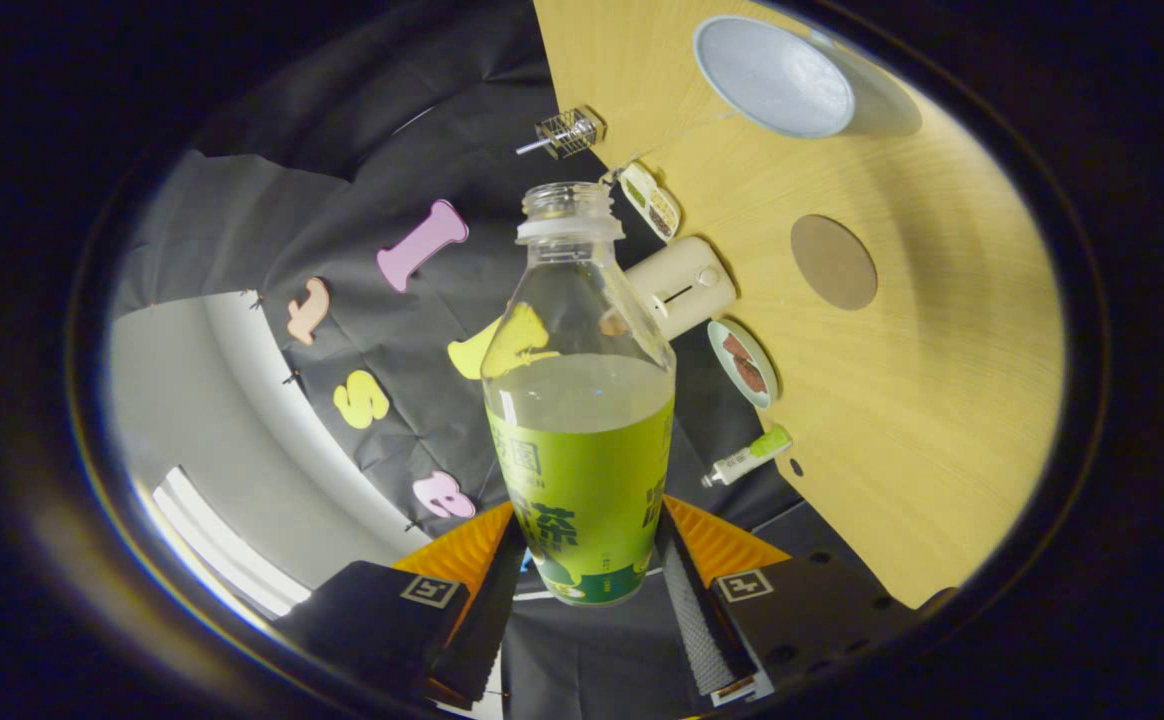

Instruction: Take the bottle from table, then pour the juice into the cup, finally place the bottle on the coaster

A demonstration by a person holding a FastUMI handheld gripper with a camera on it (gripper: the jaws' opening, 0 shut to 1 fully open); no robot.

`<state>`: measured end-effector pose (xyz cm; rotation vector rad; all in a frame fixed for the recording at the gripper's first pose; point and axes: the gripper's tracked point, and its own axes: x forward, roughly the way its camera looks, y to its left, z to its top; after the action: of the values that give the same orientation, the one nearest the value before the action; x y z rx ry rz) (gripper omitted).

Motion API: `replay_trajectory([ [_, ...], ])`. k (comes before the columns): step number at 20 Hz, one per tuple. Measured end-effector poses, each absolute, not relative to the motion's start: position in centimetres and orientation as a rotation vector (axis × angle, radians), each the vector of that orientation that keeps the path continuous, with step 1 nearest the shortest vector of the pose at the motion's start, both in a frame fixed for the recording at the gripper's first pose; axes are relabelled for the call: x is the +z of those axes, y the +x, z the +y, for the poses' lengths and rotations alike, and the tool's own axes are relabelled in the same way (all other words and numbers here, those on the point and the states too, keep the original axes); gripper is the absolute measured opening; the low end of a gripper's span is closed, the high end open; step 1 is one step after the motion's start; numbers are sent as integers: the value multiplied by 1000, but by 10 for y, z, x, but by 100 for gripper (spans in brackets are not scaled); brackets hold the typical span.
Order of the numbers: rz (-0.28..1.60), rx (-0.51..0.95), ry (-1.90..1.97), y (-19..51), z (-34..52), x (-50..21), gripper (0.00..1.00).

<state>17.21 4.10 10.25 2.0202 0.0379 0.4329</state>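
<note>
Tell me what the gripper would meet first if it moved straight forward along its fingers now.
The gripper is already shut on the bottle. Beyond the bottle, the black cloth wall looks first, though depth is unclear.

Wooden table (922, 400) tilted across the 3 o'clock side; along its edge a row of clutter: small wire basket (564, 133) at 12 o'clock, oblong dish (650, 200) with green and brown contents just below it, cream cylinder with a knob (683, 286) next, round plate with brownish food (743, 362) at 4 o'clock from that, green-capped tube (748, 455) lowest; black cloth wall (362, 200) toward 10 o'clock; pale strip light (222, 545) at 8 o'clock.
</note>
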Motion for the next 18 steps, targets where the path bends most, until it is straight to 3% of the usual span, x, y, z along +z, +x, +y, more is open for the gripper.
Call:
replay_trajectory([
  [18,89,398,1947,176,47,98,78],
])
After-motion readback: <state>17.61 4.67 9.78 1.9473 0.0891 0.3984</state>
